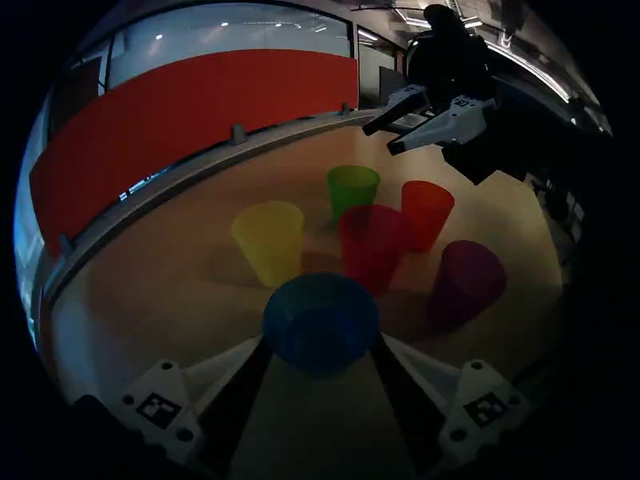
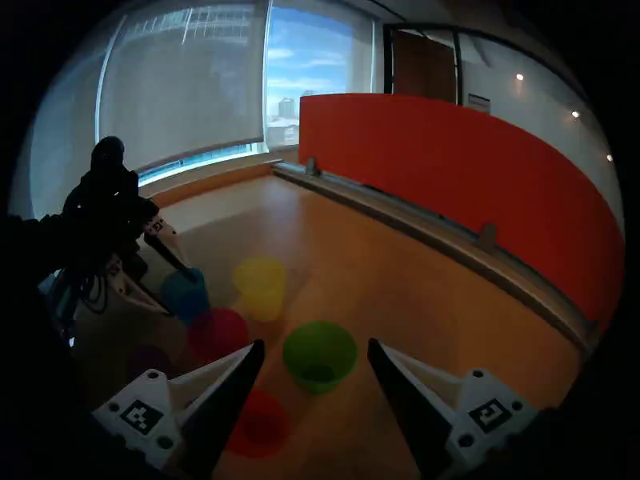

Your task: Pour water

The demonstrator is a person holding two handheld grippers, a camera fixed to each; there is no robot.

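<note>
Where left gripper (image 1: pixel 321 346) pinches, blue cup (image 1: pixel 320 314) (translucent) tapers.

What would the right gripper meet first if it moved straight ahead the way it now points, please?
Most likely the green cup: it stands upright on the wooden table, centred just beyond the open fingers of the right gripper. Depth is unclear, but nothing shows nearer in that line.

Six cups are set on the table (image 1: pixel 160 280). Relative to the middle cup (image 1: pixel 372 244), the front cup (image 1: pixel 320 320) is placed before it, the left cup (image 1: pixel 270 240) left, the rear cup (image 1: pixel 352 188) behind, the far cup (image 1: pixel 426 212) behind-right and the right cup (image 1: pixel 466 280) right.
</note>
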